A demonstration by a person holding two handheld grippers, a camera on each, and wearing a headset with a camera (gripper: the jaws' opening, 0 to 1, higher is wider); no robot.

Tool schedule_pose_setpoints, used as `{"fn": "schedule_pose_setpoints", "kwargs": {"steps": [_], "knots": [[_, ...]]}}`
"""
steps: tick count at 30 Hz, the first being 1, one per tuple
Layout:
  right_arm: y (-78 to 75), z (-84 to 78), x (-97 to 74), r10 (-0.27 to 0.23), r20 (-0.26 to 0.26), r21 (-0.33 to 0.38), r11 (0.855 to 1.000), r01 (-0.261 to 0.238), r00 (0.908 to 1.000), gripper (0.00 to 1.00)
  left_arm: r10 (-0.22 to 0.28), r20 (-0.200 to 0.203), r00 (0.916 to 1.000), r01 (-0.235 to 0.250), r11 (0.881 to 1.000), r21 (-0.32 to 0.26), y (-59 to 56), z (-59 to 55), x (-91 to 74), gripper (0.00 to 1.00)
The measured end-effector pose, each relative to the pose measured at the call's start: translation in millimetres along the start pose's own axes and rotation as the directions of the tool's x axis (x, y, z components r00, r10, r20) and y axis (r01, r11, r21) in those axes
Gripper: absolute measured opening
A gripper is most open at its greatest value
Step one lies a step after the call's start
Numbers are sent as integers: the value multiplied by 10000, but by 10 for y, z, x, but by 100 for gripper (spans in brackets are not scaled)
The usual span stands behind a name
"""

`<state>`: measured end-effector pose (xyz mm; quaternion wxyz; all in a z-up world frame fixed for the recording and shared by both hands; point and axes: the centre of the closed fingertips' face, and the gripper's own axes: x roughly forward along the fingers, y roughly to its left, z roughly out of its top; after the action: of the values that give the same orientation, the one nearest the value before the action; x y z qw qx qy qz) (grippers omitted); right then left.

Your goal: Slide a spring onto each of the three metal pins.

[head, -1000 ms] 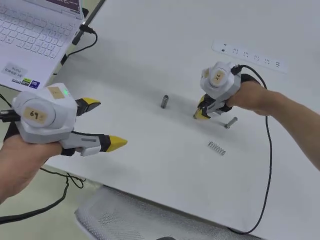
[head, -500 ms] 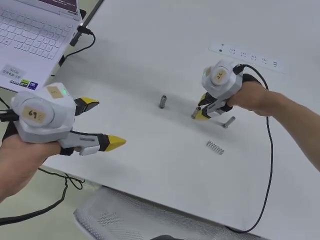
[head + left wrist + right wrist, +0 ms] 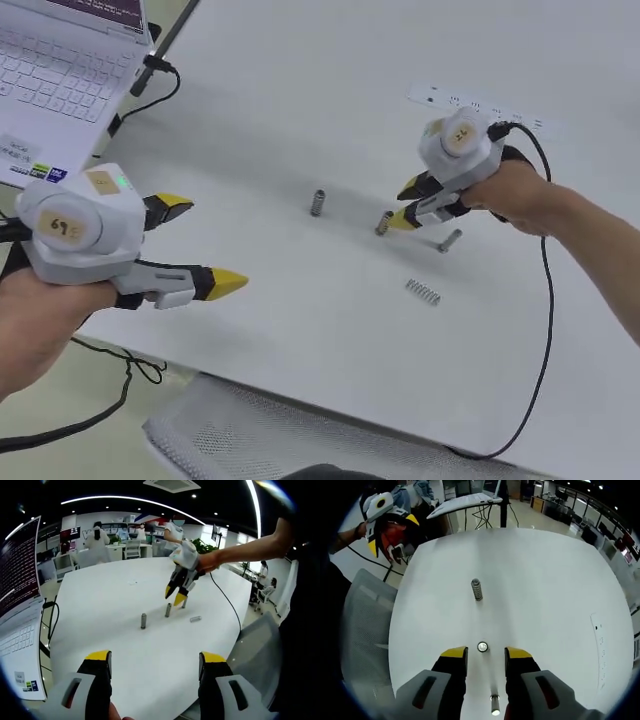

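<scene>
Judging the loose steel coil spring (image 3: 422, 292) light, squashy, roll-prone, best pinched gently mid-length; fingers of right gripper (image 3: 404, 205) and left gripper (image 3: 206, 245) gaping, empty.

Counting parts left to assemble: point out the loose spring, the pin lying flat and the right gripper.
loose spring (image 3: 423, 292), head view, middle of its coils.
pin lying flat (image 3: 449, 240), head view, mid-shaft.
right gripper (image 3: 404, 205), head view, midway between its yellow tips.
</scene>
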<state>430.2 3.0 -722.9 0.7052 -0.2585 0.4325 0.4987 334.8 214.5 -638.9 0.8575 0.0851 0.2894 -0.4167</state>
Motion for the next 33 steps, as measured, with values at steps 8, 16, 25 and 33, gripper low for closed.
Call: {"fn": "schedule_pose_setpoints", "kwargs": {"steps": [8, 16, 25, 33], "knots": [[-10, 7, -75, -172, 654, 669, 9977, 129, 9977, 28, -19, 6, 10000, 19, 10000, 81, -17, 36, 6, 67], [-41, 17, -172, -562, 1240, 1067, 9934, 430, 9907, 29, -23, 67, 10000, 22, 10000, 68, -15, 73, 18, 67], [-62, 7, -319, -961, 1917, 1665, 9839, 642, 9767, 29, -39, 81, 10000, 38, 9999, 98, -16, 113, 31, 67], [-34, -102, -430, -1238, 2255, 2234, 9720, 724, 9663, 33, -74, 155, 9999, 72, 9999, 129, -19, 158, 56, 67]]}}
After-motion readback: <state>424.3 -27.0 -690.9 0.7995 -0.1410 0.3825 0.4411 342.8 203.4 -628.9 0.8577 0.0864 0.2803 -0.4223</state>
